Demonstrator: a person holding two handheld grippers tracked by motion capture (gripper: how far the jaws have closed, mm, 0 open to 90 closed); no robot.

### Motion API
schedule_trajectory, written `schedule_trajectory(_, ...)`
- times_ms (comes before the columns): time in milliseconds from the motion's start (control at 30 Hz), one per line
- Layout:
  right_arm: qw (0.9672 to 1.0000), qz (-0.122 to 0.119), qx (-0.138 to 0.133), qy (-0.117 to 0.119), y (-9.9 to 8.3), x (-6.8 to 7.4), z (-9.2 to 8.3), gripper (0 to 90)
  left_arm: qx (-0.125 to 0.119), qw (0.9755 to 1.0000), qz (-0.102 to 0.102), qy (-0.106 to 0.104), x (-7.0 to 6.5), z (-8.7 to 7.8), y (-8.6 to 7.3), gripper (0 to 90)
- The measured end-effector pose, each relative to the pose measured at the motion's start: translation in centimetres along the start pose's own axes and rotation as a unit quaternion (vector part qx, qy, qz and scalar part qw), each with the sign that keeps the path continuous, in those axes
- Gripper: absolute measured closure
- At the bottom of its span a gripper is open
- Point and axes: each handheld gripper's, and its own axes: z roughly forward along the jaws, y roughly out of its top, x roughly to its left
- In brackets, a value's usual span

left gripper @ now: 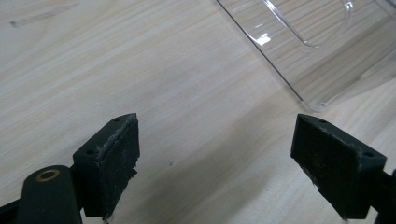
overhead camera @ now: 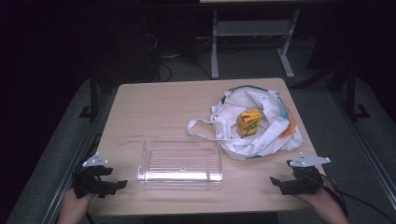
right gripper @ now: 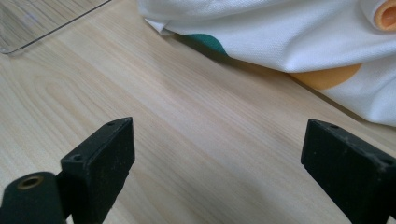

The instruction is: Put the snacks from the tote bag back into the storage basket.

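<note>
Between hand-held grippers: clear bin [overhead camera: 180, 164], long axis left-right.

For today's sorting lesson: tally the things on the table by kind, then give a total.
Clear plastic box: 1
White cloth bag: 1
Yellow carton, standing in the bag: 1
Total: 3

Clear plastic bin [overhead camera: 180, 163] upright near front edge, white cloth bag [overhead camera: 254, 122] crumpled just beside.

Bare table [overhead camera: 159, 107] lies open on the left — clear bin [overhead camera: 180, 163] and bag [overhead camera: 252, 126] crowd the right.
</note>
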Motion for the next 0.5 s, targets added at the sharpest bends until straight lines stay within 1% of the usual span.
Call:
schedule_trajectory(33, 1.0, 0.001, 0.0, 0.001, 0.0, 0.0, 0.0, 9.7, 0.002, 1.0, 0.006, 0.001, 0.0, 0.0, 0.0, 15.3)
schedule_trajectory(67, 1.0, 0.001, 0.001, 0.002, 0.0, 0.0, 0.0, 9.7, 0.003, 1.0, 0.005, 0.0, -0.1, 0.0, 0.1, 15.3)
schedule_trajectory(100, 1.0, 0.003, 0.001, 0.002, 0.0, 0.0, 0.0, 9.7, 0.003, 1.0, 0.009, -0.001, -0.1, 0.1, 0.1, 15.3)
schedule_trajectory(133, 1.0, 0.003, 0.001, 0.003, 0.0, 0.0, 0.0, 9.7, 0.002, 1.0, 0.006, -0.002, -0.1, 0.1, 0.1, 15.3)
schedule_trajectory(200, 1.0, 0.004, 0.003, 0.002, 0.1, -0.1, -0.1, 9.8, 0.003, 1.0, 0.008, -0.001, -0.1, 0.0, 0.2, 15.3)
schedule_trajectory(300, 0.9999, 0.01, 0.007, 0.001, 0.2, -0.2, -0.3, 11.3, 0.001, 1.0, 0.005, -0.003, -0.1, 0.0, 0.3, 15.3)
schedule_trajectory(333, 0.9998, 0.018, 0.008, 0.004, 0.3, -0.3, -0.4, 12.3, 0.001, 1.0, 0.005, -0.003, -0.1, 0.0, 0.3, 15.3)
schedule_trajectory(400, 0.9998, 0.019, 0.007, 0.005, 0.4, -0.4, -0.4, 12.9, 0.0, 1.0, 0.004, -0.003, 0.0, 0.0, 0.2, 15.3)
schedule_trajectory(433, 0.9996, 0.024, 0.013, 0.003, 0.7, -0.5, -0.6, 13.6, 0.0, 1.0, 0.008, -0.006, 0.0, -0.1, 0.2, 15.3)
schedule_trajectory(500, 0.9995, 0.03, 0.012, 0.0, 1.0, -0.6, -0.8, 15.1, 0.003, 0.9999, 0.011, -0.008, 0.0, -0.1, 0.1, 15.3)
